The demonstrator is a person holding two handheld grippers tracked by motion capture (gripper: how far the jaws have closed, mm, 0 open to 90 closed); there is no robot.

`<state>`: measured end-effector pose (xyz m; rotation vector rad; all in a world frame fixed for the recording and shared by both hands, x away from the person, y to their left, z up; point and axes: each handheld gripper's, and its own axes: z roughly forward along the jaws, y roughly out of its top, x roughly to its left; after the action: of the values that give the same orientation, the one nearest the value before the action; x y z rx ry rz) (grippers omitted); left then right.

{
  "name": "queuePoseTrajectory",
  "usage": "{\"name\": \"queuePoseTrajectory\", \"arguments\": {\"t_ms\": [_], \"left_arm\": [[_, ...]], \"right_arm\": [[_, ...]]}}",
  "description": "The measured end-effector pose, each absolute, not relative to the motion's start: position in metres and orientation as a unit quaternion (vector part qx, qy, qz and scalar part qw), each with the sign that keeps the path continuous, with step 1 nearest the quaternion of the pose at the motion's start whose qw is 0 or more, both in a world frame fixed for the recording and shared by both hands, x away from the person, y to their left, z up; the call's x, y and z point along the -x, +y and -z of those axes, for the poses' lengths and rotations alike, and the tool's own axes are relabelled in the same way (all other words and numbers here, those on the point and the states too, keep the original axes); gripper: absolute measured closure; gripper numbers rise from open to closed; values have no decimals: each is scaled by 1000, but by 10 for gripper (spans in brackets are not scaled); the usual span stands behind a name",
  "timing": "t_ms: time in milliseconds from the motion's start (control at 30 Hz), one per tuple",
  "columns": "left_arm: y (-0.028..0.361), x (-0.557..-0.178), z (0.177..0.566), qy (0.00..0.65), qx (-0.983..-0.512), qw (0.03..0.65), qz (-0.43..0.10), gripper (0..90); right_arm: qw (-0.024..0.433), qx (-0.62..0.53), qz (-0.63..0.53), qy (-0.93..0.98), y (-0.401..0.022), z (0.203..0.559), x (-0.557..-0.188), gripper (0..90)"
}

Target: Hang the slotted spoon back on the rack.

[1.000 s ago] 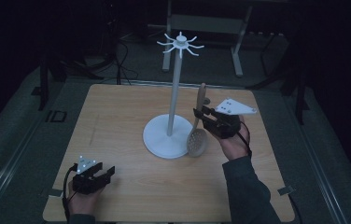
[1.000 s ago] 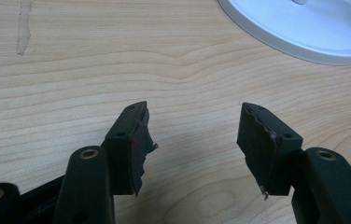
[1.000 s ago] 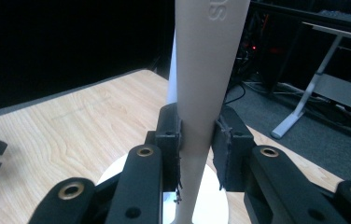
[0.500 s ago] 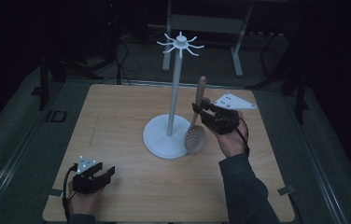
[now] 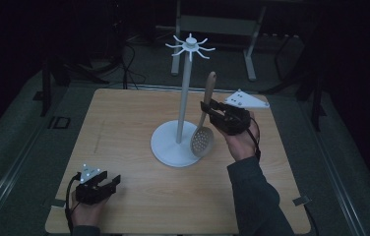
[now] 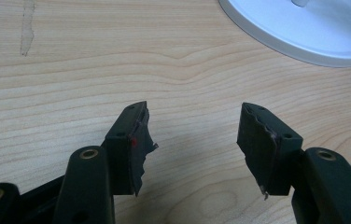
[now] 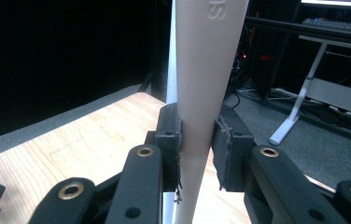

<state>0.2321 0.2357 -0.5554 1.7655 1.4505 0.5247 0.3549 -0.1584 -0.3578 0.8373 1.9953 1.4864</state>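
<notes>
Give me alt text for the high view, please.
The right gripper holds a slotted wooden spoon by its handle, bowl down, beside a white hook stand on a wooden table. The left gripper rests open at the near-left corner.

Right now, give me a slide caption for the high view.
Right gripper holds wooden slotted spoon upright beside white hook stand; left gripper rests open on table.
</notes>
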Motion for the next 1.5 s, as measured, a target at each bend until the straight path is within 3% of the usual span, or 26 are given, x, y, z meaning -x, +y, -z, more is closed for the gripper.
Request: {"name": "queuePoseTrajectory", "arguments": {"t_ms": [1500], "left_arm": [[236, -232, 556, 570, -695, 388, -206, 437]], "right_arm": [[251, -314, -550, 732, -146, 325, -371, 736]]}}
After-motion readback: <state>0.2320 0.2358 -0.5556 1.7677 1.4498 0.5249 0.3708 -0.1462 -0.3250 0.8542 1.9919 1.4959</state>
